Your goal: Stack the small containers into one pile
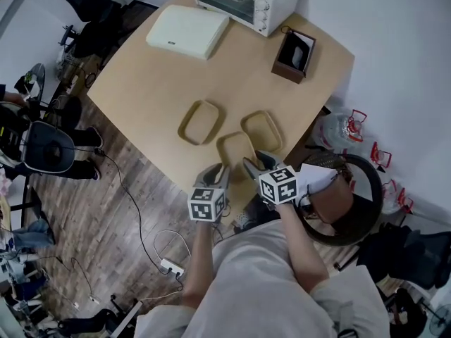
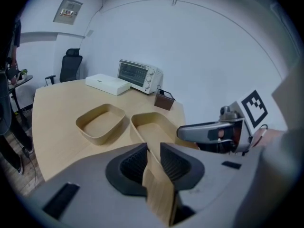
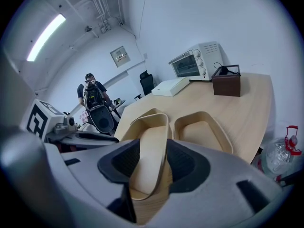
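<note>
Nearest us, the left gripper [image 2: 153, 161] and right gripper [image 3: 153, 163] each clamp a side wall of the middle container [image 1: 236, 146] at the table's [image 1: 148, 76] near edge, presumably to lift it level. Beyond, the left container [image 1: 201, 122] and right container [image 1: 262, 130] lie unstacked.

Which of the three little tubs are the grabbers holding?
The middle tub, nearest the table edge: the left gripper and right gripper both pinch its rim. The other two tubs sit untouched.
</note>
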